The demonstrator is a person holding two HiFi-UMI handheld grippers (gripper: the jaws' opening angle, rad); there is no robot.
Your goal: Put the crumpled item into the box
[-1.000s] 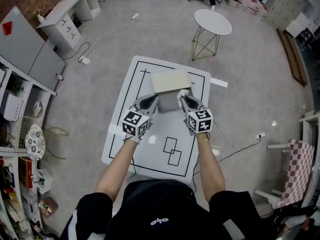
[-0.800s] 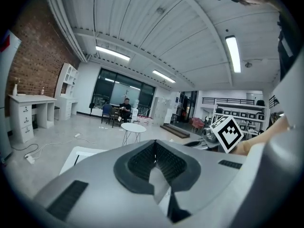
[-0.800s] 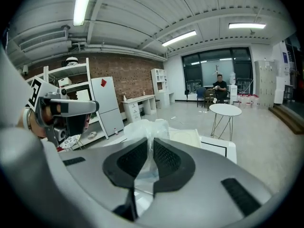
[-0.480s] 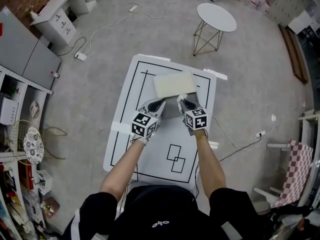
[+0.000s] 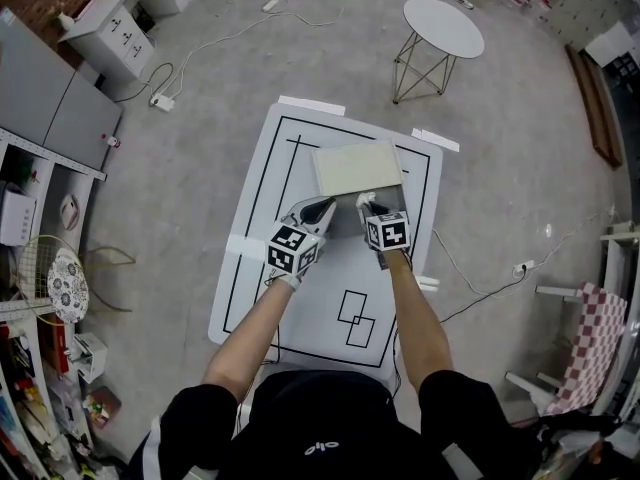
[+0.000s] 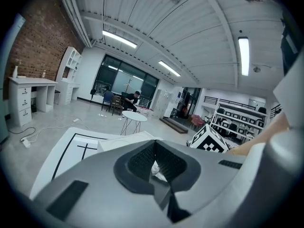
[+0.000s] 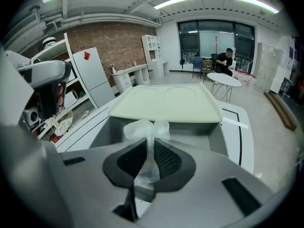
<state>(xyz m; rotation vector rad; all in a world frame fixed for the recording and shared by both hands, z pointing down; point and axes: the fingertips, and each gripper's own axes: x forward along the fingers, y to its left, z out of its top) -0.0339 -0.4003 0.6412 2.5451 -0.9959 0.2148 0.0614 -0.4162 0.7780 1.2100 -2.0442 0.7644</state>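
Observation:
The box stands open mid-table, its cream lid (image 5: 357, 167) tipped back over a grey body (image 7: 190, 133). My right gripper (image 5: 366, 204) is at the box's near right edge, shut on the crumpled item (image 7: 142, 127), a thin clear plastic film that bunches out past the jaw tips (image 7: 148, 144). The item hangs just in front of the box opening, below the lid (image 7: 166, 103). My left gripper (image 5: 317, 208) is at the box's near left edge. Its jaws (image 6: 153, 147) meet at the tips, and a small white scrap shows in the gap behind them; I cannot tell what it is.
The box sits on a white table (image 5: 260, 268) marked with black lines and taped at its edges. A round white side table (image 5: 443, 26) stands beyond it on the floor. Shelves and cabinets (image 5: 40, 198) line the left side, and cables (image 5: 470, 288) trail on the floor at the right.
Both grippers stay at the box's near edge. The right gripper with the plastic has edged a little closer to the opening. The head camera has shifted.

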